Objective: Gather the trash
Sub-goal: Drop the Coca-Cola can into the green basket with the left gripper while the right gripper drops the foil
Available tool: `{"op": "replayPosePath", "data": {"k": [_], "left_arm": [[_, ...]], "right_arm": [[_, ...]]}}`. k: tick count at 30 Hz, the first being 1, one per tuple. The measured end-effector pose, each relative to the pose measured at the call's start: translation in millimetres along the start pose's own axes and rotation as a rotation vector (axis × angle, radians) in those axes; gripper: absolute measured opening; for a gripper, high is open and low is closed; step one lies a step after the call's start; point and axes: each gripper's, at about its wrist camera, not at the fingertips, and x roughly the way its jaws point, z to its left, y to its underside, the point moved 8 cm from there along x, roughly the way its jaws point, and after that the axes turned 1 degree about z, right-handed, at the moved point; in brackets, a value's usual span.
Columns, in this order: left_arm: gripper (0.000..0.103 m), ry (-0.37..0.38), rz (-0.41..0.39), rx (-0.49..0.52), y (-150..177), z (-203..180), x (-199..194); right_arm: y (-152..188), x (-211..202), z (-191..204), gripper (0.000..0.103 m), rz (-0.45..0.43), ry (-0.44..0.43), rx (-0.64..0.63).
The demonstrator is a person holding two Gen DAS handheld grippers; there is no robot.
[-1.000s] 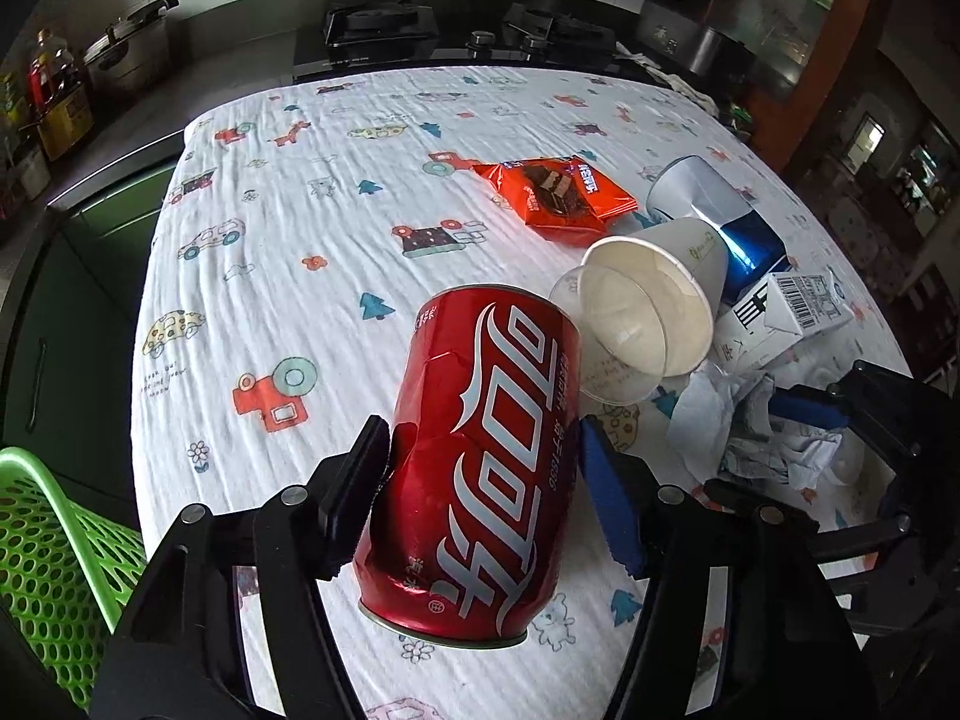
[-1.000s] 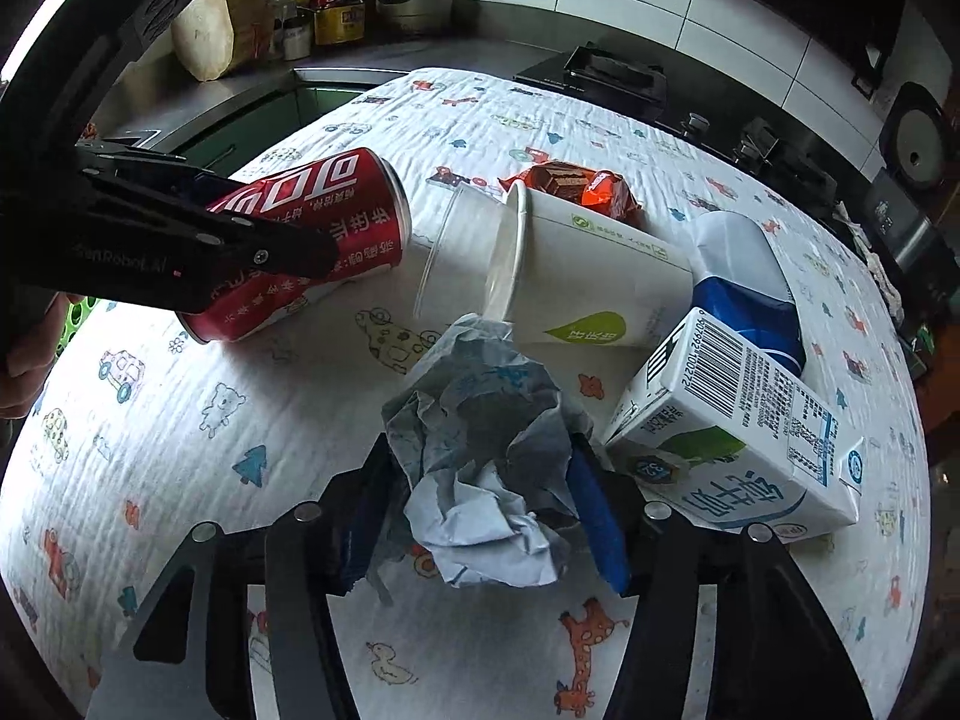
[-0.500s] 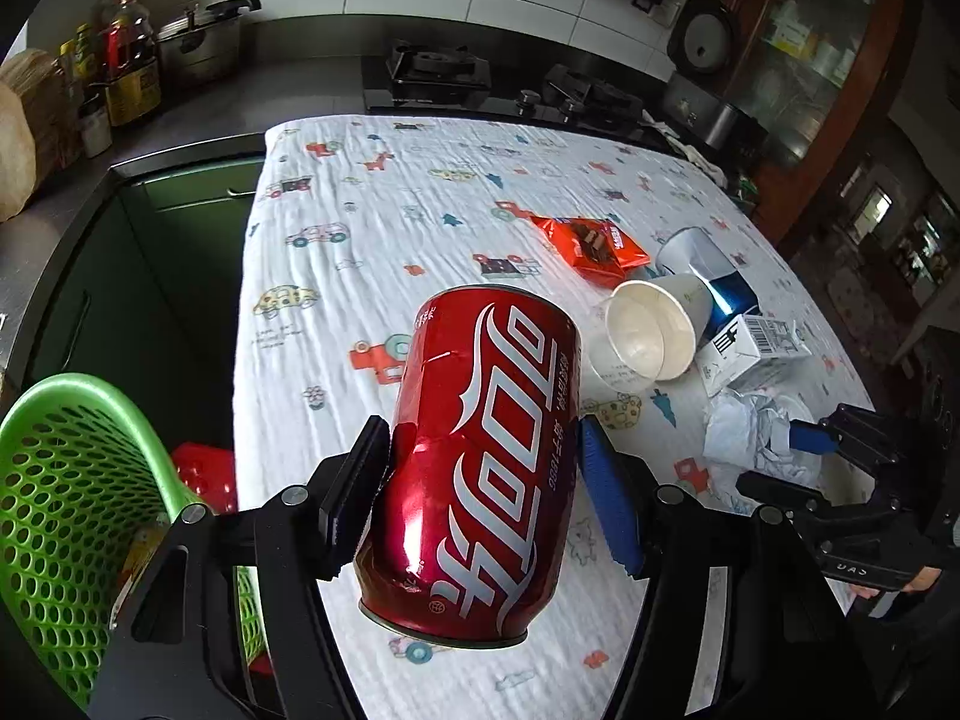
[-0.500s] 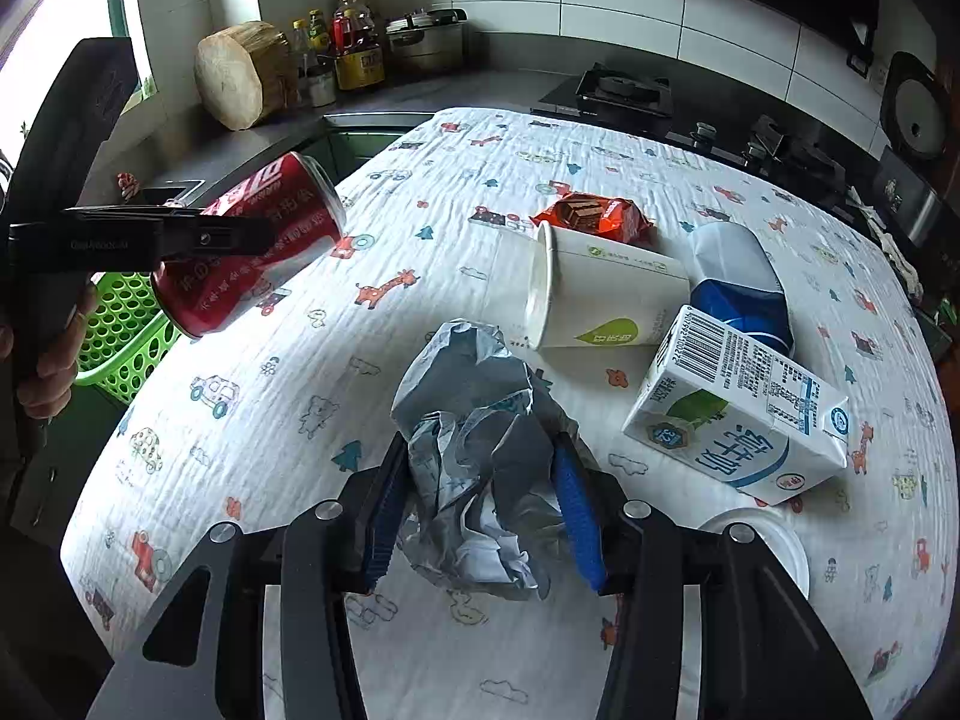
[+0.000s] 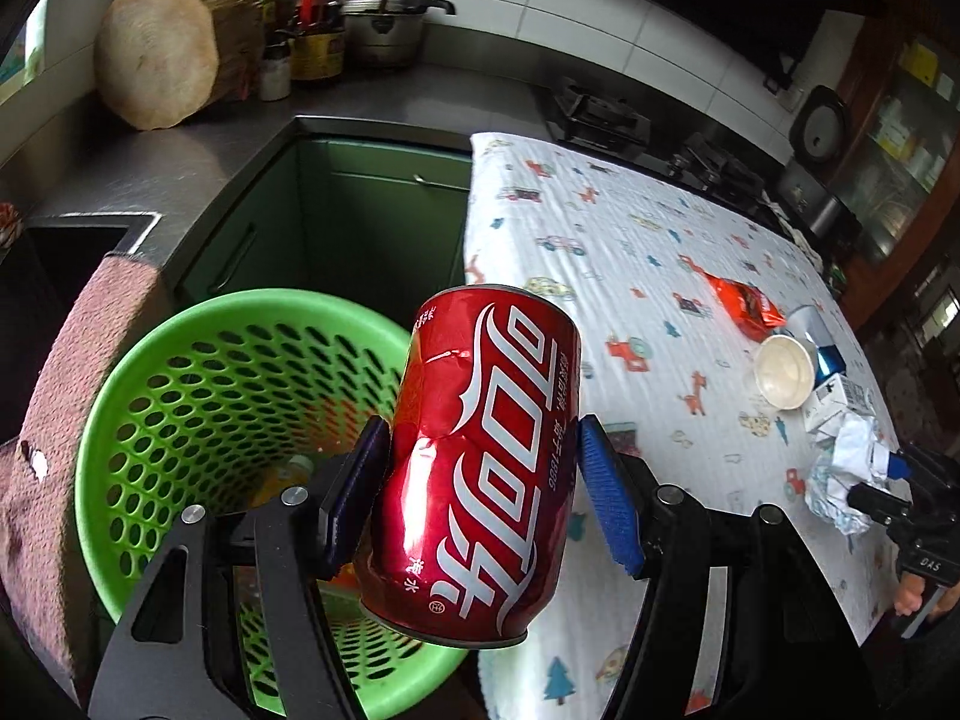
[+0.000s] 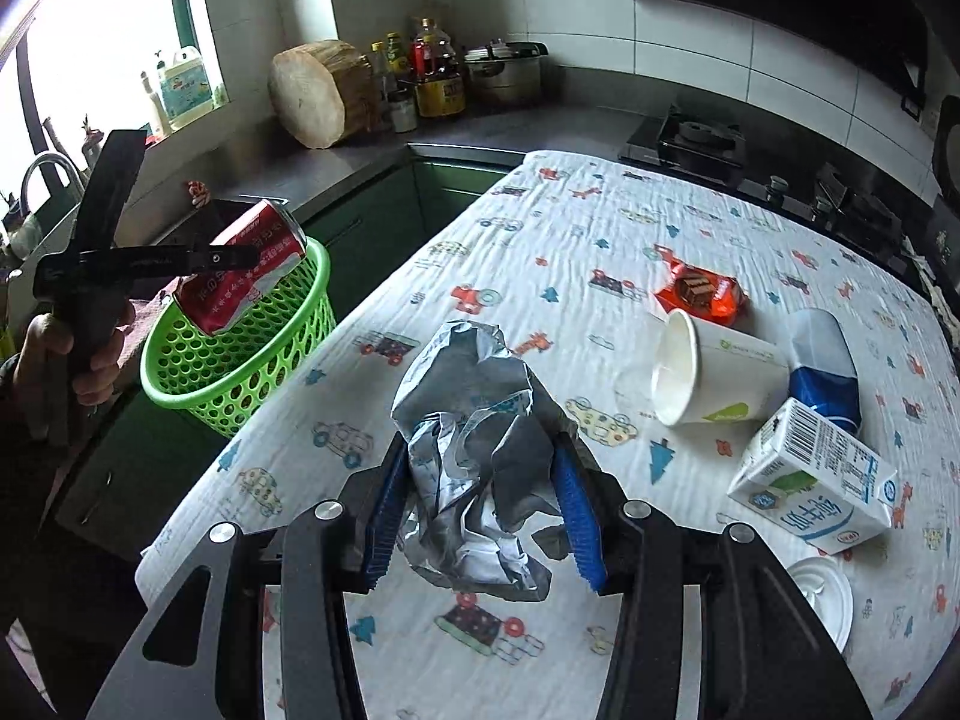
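My left gripper (image 5: 480,504) is shut on a dented red soda can (image 5: 480,456), held in the air over the rim of a green mesh basket (image 5: 150,396) beside the table. From the right wrist view the same can (image 6: 246,267) hangs above the basket (image 6: 240,360), with a hand on the left gripper's handle. My right gripper (image 6: 480,516) is shut on a crumpled grey paper wad (image 6: 474,456), lifted above the patterned tablecloth (image 6: 540,252). The wad (image 5: 840,474) also shows at the right edge of the left wrist view.
On the cloth lie a white paper cup (image 6: 714,375), a milk carton (image 6: 810,486), a blue-and-white packet (image 6: 822,360), an orange snack wrapper (image 6: 699,294) and a white lid (image 6: 822,594). The basket holds some trash. Green cabinets, a counter with bottles, a wooden block (image 6: 315,96) and a stove stand behind.
The left gripper carried the can leftwards off the table to above the green basket. The right gripper closed tighter on the paper wad and lifted it off the cloth.
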Motion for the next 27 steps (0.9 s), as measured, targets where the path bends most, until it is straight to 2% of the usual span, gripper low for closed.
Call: {"op": "replayPosePath", "data": {"k": [7, 14, 21, 27], "left_arm": [[0.064, -0.060, 0.075, -0.100, 25, 61, 26], [0.065, -0.057, 0.144, -0.155, 43, 82, 49], [0.069, -0.042, 0.153, -0.174, 51, 90, 49], [0.073, -0.057, 0.113, -0.205, 55, 105, 23]], "right_arm": [[-19, 18, 42, 0.046, 0.010, -0.045, -0.062], [-39, 36, 74, 0.046, 0.014, -0.089, -0.099], [-60, 56, 104, 0.046, 0.018, -0.134, -0.132], [-80, 78, 135, 0.046, 0.032, -0.193, -0.151]]}}
